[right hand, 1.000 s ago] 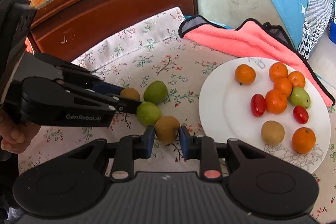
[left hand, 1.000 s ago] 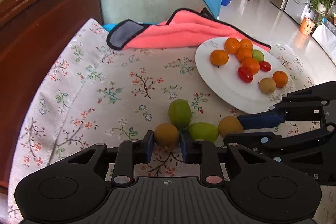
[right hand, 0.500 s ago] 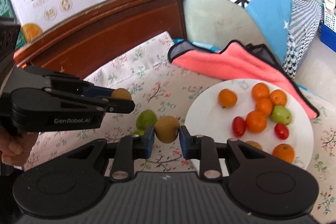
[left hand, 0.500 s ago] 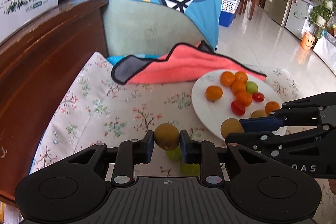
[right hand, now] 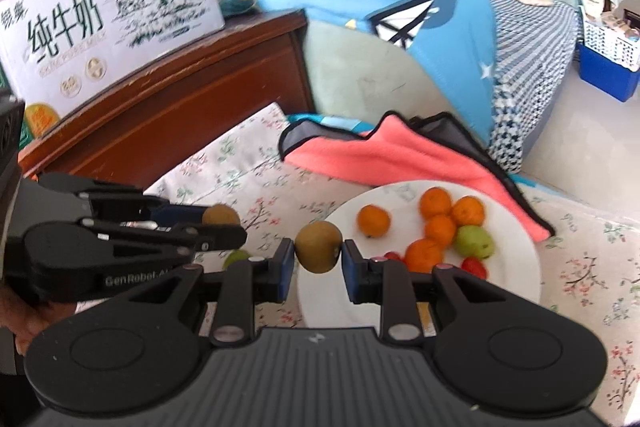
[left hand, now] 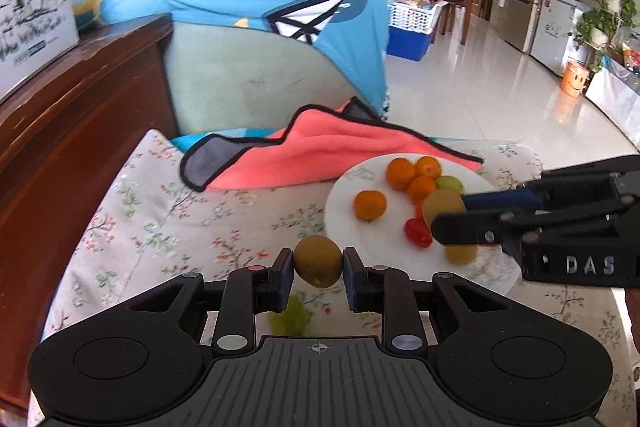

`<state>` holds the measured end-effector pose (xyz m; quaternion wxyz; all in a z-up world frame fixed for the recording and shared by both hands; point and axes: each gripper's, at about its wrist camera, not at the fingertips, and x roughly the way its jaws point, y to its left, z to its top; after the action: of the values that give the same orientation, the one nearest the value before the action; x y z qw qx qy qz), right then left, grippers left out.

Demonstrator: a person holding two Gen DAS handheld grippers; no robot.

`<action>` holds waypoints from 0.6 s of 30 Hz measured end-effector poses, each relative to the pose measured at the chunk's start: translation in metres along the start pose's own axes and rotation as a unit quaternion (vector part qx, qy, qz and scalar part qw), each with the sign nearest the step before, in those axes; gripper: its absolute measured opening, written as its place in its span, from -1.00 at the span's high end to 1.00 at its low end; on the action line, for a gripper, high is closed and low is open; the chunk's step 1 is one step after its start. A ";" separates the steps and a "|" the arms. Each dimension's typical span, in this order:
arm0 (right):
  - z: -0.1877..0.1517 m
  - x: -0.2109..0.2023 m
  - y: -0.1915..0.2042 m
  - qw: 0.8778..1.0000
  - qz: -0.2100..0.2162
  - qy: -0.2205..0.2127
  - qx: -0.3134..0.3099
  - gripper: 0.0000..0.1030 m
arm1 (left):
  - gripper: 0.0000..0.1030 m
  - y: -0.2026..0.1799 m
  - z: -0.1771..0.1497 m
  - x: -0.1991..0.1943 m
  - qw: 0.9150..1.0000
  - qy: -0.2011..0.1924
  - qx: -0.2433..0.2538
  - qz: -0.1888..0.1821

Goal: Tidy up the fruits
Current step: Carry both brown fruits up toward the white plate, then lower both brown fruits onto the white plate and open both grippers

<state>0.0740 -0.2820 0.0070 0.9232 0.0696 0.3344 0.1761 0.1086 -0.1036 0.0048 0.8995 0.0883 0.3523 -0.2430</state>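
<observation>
My left gripper (left hand: 318,267) is shut on a brown kiwi (left hand: 318,261) and holds it in the air above the floral cloth, left of the white plate (left hand: 348,195). My right gripper (right hand: 319,255) is shut on a second brown kiwi (right hand: 319,247), held over the plate's (right hand: 320,299) left edge. The plate carries several oranges (right hand: 436,203), a green fruit (right hand: 474,242) and red tomatoes (left hand: 417,233). A green fruit (left hand: 290,315) lies on the cloth under my left gripper; one (right hand: 236,258) shows in the right wrist view.
A pink towel with a dark border (left hand: 320,151) lies behind the plate. A dark wooden headboard (right hand: 168,115) with a milk carton box (right hand: 108,23) runs along the left. A blue garment (left hand: 260,3) drapes over a green cushion behind.
Both grippers have lifted their kiwis off the cloth and risen. The right one has moved over the plate's edge. The green fruits stay on the cloth.
</observation>
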 end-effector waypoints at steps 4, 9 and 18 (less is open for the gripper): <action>0.004 -0.008 -0.013 1.000 -0.010 -0.011 0.011 0.50 | 0.54 -0.011 0.004 0.002 1.000 -0.002 0.012 -0.007; 0.005 -0.014 -0.030 0.999 -0.026 -0.019 0.026 0.50 | 0.54 -0.022 0.007 0.006 1.000 -0.004 0.022 -0.017; 0.006 -0.021 -0.061 0.997 -0.046 -0.026 0.061 0.50 | 0.54 -0.034 0.018 0.015 0.999 -0.010 0.014 -0.029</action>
<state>0.0796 -0.3460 0.0090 0.9329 0.1146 0.3231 0.1105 0.1116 -0.1442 0.0082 0.8942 0.0888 0.3424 -0.2745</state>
